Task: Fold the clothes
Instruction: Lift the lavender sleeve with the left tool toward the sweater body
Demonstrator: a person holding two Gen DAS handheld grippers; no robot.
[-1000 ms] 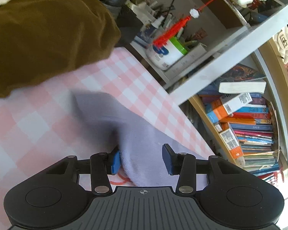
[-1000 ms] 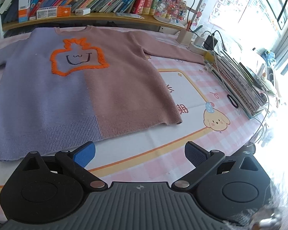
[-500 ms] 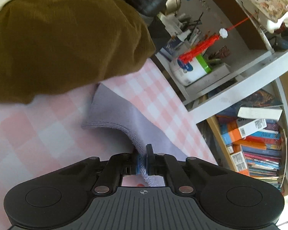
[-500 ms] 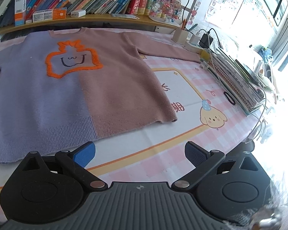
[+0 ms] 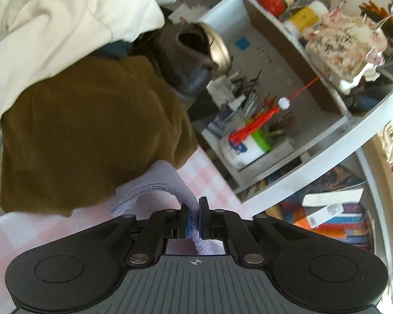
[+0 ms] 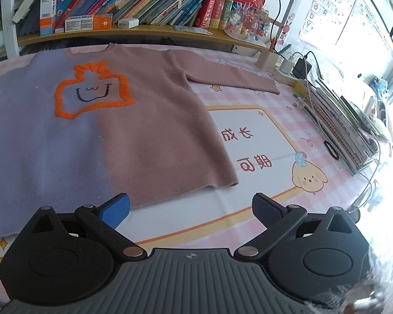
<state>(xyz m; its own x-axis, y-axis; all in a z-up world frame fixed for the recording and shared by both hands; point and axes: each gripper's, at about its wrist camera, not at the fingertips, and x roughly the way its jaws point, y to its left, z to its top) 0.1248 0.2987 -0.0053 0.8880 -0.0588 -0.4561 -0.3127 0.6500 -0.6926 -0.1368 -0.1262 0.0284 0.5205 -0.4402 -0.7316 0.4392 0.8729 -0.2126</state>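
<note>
A half-lilac, half-pink sweater (image 6: 112,130) with an orange outlined face lies flat, front up, on the pink checked table mat (image 6: 256,141). Its pink sleeve (image 6: 230,76) stretches toward the back right. My left gripper (image 5: 194,213) is shut on the lilac sleeve cuff (image 5: 154,188) and holds it lifted off the table. My right gripper (image 6: 191,206) is open and empty, hovering just in front of the sweater's hem.
A pile of clothes, brown (image 5: 86,136) and cream (image 5: 65,26), sits close behind the lifted cuff. A shelf with a cup of pens (image 5: 246,149) and books (image 6: 133,0) lines the back. A stack of books and cables (image 6: 338,120) lies at the right edge.
My left gripper closed on the lilac cuff and raised it, the cuff now folding over toward the brown clothes. My right gripper stayed open and moved slightly toward the hem.
</note>
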